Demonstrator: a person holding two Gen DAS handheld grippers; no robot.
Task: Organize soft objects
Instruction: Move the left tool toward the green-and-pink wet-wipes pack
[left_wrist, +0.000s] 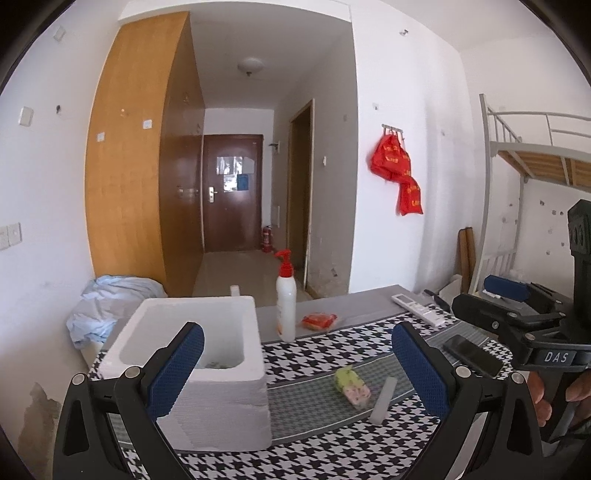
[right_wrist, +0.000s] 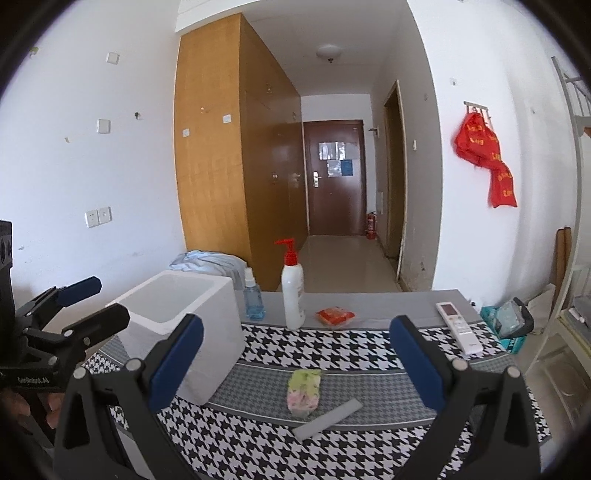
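Observation:
A green and pink soft packet (left_wrist: 351, 387) (right_wrist: 303, 392) lies on the houndstooth tablecloth (left_wrist: 314, 360) (right_wrist: 332, 350), with a pale foam strip (left_wrist: 383, 399) (right_wrist: 328, 419) beside it. A red soft packet (left_wrist: 318, 320) (right_wrist: 334, 316) lies farther back near the pump bottle. A white foam box (left_wrist: 207, 365) (right_wrist: 192, 325) stands open at the left. My left gripper (left_wrist: 297, 373) is open above the table, near the box. My right gripper (right_wrist: 295, 369) is open too, over the green and pink packet. Both hold nothing.
A white pump bottle (left_wrist: 286, 301) (right_wrist: 293, 288) with a red top stands behind the box. A blue liquid bottle (right_wrist: 253, 295), a white remote (right_wrist: 459, 326) (left_wrist: 417, 309) and a black phone (left_wrist: 472, 355) lie on the table. Blue cloth (left_wrist: 107, 306) is heaped behind the box.

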